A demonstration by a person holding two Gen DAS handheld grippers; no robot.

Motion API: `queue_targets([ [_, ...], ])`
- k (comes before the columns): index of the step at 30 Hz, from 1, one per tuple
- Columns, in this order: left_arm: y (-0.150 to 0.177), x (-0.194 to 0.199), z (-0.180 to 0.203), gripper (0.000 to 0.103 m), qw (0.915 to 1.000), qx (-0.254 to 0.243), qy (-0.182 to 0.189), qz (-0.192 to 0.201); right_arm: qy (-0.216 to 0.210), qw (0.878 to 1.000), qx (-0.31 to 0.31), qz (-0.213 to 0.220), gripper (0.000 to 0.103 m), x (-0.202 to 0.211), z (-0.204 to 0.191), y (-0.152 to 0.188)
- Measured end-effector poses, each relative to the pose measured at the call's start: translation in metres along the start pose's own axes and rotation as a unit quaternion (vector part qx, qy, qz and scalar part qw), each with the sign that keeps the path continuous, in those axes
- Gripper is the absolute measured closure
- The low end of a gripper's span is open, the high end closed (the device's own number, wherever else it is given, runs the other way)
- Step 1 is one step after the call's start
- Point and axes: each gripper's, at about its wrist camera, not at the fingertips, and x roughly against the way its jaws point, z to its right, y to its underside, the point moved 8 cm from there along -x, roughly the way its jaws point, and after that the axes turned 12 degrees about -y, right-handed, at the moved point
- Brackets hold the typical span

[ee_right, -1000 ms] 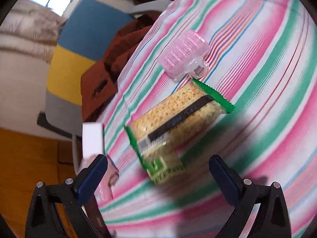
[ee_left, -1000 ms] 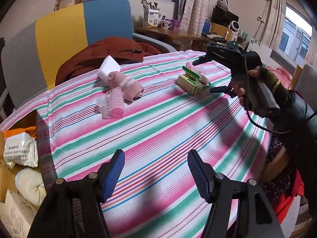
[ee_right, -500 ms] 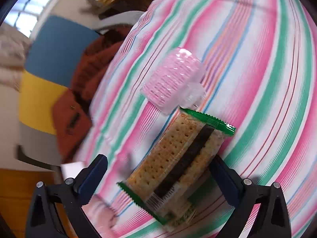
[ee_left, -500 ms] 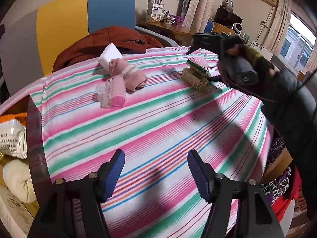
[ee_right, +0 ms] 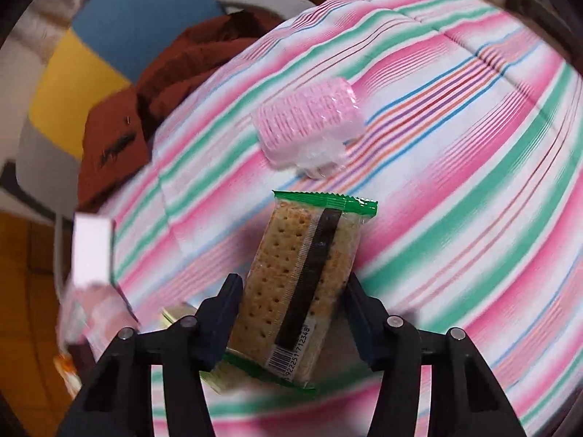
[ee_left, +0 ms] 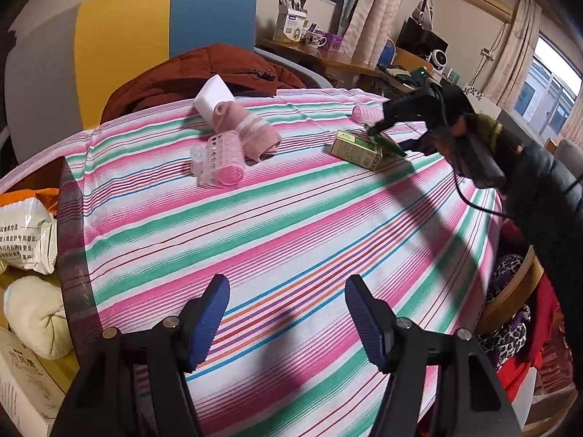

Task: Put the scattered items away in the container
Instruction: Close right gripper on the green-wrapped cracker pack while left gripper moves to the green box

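Observation:
A clear cracker packet with green ends point(ee_right: 298, 284) lies on a small green box point(ee_left: 355, 151) at the far right of the striped tablecloth point(ee_left: 291, 218). My right gripper point(ee_right: 291, 284) points down at it, its jaws closing with the packet between them and both pads against its long sides. The left wrist view shows that gripper point(ee_left: 391, 131) held by a gloved hand. My left gripper point(ee_left: 288, 291) is open over bare cloth near the front edge. A pink hair roller point(ee_right: 309, 123) lies just beyond the packet.
Another pink roller point(ee_left: 218, 162), rolled pink socks point(ee_left: 251, 131) and a white sponge point(ee_left: 213, 96) lie at the table's back left. An open cardboard box point(ee_left: 43, 178) at the left edge holds a snack bag point(ee_left: 25, 233) and a cream bundle point(ee_left: 36, 320). A chair with a rust jacket point(ee_left: 204, 69) stands behind.
The right gripper rolled to line up with the cracker packet and its jaws came in from wide open onto the packet's sides. The left gripper stayed open over the cloth.

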Motion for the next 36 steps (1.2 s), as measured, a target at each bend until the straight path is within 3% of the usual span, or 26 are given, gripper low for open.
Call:
queue_targets([
  [3, -0.008, -0.002, 0.007, 0.036, 1.0, -0.004, 0.004, 0.0, 0.005, 0.999, 0.03, -0.014, 0.047, 0.001, 0.001, 0.006],
  [7, -0.029, -0.011, 0.02, 0.036, 0.9999, -0.011, 0.006, -0.004, 0.043, 0.996, 0.074, -0.027, 0.046, -0.003, -0.001, 0.011],
  [11, -0.052, -0.023, 0.033, 0.036, 0.9997, -0.014, 0.011, -0.016, 0.091, 0.979, 0.174, -0.058, 0.046, -0.008, -0.009, 0.016],
  [17, -0.073, -0.056, 0.054, 0.035, 0.9943, 0.017, 0.063, -0.084, 0.103, 0.959, 0.247, -0.096, 0.047, 0.008, 0.003, 0.037],
  [22, -0.101, -0.082, 0.078, 0.035, 0.983, 0.068, 0.101, -0.138, 0.098, 0.951, 0.273, -0.105, 0.046, 0.023, 0.02, 0.047],
  [25, -0.124, -0.097, 0.092, 0.036, 0.9809, 0.089, 0.089, -0.148, 0.088, 0.952, 0.276, -0.102, 0.046, 0.024, 0.026, 0.047],
  [30, -0.145, -0.125, 0.114, 0.038, 0.9739, 0.117, 0.075, -0.179, 0.071, 0.952, 0.275, -0.112, 0.027, 0.024, 0.028, 0.051],
  [36, -0.151, -0.152, 0.121, 0.04, 0.9725, 0.125, 0.034, -0.194, 0.078, 0.949, 0.282, -0.116, 0.025, 0.018, 0.026, 0.051],
])
